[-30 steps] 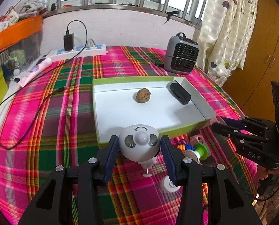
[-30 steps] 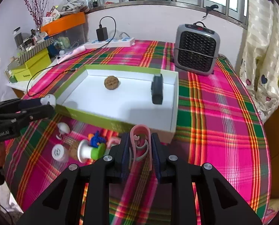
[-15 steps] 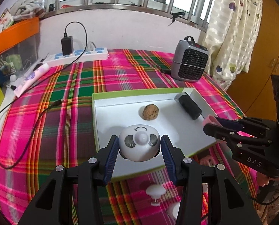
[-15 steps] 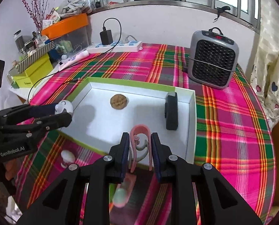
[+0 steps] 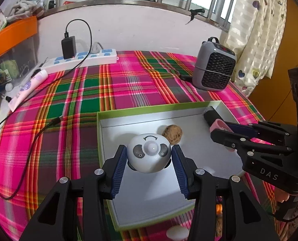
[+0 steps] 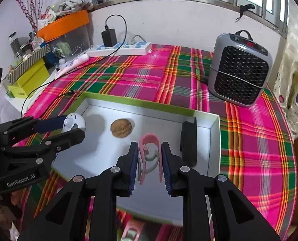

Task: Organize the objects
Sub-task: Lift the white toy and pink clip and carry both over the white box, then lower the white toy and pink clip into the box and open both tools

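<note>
My left gripper is shut on a white round toy with grey patches and holds it above the near left part of the white, green-rimmed tray. My right gripper is shut on a pink hook-shaped clip over the tray's middle. In the tray lie a brown walnut-like ball and a black block against the right wall. The right wrist view shows the left gripper with its toy at the tray's left edge.
A grey heater stands behind the tray on the right. A power strip with a charger and a trailing black cable lies at the back left. An orange-lidded bin and a yellow box sit far left. Small toys lie on the plaid cloth in front.
Both grippers have moved forward from the cloth in front of the tray to above its floor, each still holding its object. The loose toys have slipped below the view.
</note>
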The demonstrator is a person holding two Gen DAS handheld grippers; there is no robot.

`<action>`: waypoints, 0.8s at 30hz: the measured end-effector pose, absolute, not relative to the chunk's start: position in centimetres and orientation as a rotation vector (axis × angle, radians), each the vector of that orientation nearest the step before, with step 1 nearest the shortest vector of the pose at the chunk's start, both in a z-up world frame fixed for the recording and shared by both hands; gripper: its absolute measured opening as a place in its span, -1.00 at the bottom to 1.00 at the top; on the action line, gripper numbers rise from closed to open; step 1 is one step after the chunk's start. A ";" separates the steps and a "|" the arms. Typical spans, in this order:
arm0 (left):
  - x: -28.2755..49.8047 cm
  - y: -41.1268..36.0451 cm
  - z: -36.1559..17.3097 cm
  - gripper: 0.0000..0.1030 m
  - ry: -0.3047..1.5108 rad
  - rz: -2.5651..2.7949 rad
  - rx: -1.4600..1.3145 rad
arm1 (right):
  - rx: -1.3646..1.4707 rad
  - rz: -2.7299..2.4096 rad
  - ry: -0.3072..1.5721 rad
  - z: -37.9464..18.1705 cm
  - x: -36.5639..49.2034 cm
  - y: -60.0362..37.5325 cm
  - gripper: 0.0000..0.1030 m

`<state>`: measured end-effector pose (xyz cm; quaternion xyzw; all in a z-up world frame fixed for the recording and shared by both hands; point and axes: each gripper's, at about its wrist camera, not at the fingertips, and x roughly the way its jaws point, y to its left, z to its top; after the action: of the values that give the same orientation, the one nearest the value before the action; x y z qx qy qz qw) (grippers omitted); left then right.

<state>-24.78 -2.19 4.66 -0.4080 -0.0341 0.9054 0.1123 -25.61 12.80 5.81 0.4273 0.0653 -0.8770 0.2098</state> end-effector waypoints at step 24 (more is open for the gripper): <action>-28.5 -1.4 2.6 -0.13 -0.045 2.643 -1.274 | 1.268 -2.417 0.207 3.5 -29.6 11.4 -0.53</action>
<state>-28.49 -1.36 2.56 -0.4317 -0.0152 0.8960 0.1033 -29.64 11.43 3.50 0.4538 0.0741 -0.8650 0.2010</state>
